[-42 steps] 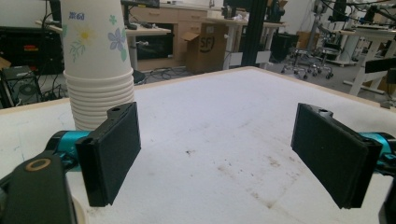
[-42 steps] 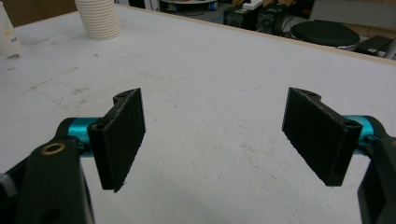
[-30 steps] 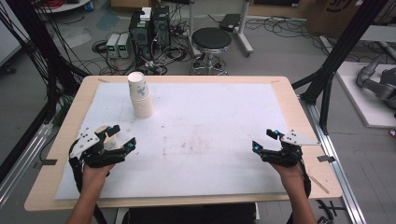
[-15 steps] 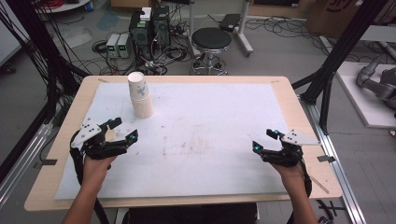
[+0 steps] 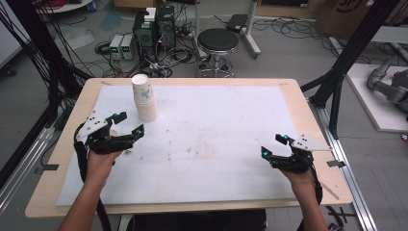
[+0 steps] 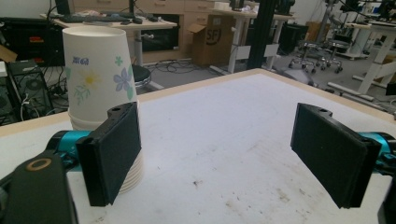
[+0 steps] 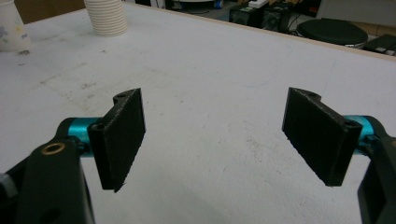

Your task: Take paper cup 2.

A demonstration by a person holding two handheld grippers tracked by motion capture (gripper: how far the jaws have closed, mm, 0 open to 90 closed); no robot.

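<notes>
Cups [image 5: 144, 97], nested upside down in a flowered paper stack, stand near the far left corner of the white mat [image 5: 216, 125] that covers my wooden table [image 5: 308, 110]. My left gripper [image 5: 126, 124] hovers just beside the stack on its near left, jaws spread wide and holding nothing. In the left gripper view the cups [image 6: 103, 98] rise directly behind one black pad [image 6: 112, 154], while the other pad [image 6: 331, 158] sits well off to the side over bare, scuffed mat [image 6: 224, 154]. My right gripper [image 5: 275, 145] hangs over the near right part of the mat, well apart from the stack, its jaws just as wide and empty. In the right gripper view the ribbed base of the stack [image 7: 106, 17] shows far off at the top, with another flowered cup [image 7: 13, 28] at the left edge. A black stool [image 5: 218, 44] and computer cases [image 5: 155, 26] sit on the floor beyond the table.
</notes>
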